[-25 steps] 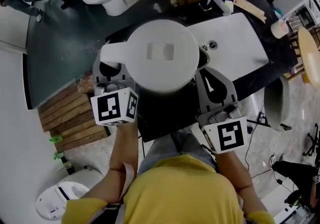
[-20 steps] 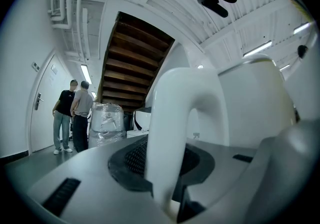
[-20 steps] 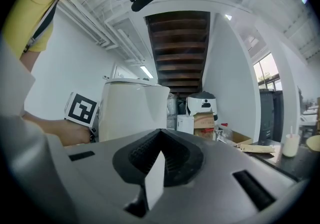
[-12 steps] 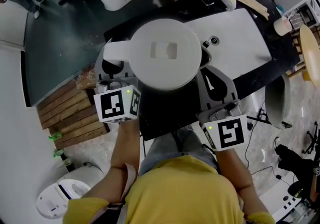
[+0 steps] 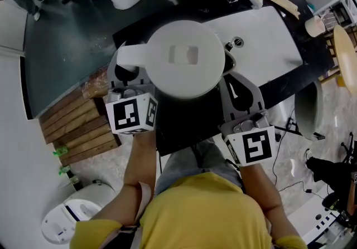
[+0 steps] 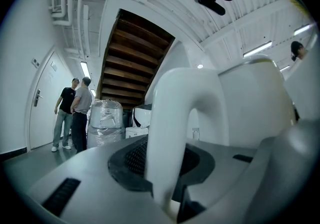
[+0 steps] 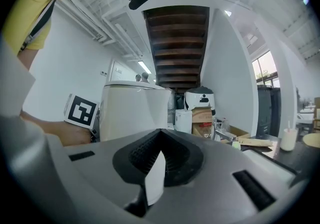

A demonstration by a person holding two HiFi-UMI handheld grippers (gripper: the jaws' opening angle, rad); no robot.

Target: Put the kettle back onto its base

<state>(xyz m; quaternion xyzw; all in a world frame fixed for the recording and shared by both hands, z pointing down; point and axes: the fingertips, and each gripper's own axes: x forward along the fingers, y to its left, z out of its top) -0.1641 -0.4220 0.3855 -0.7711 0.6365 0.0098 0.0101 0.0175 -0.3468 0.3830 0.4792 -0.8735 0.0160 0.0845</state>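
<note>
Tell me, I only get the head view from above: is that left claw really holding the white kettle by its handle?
Observer: Yes. In the left gripper view the handle of the kettle runs up between the jaws of the left gripper, which are closed on it.
Operator: And the other claw?
Observer: The right gripper view shows the right gripper off the kettle. The kettle's body stands to the left of its jaws, which look closed and empty.
Operator: What's up ahead?
Observer: A wooden staircase, seen from below in both gripper views.
</note>
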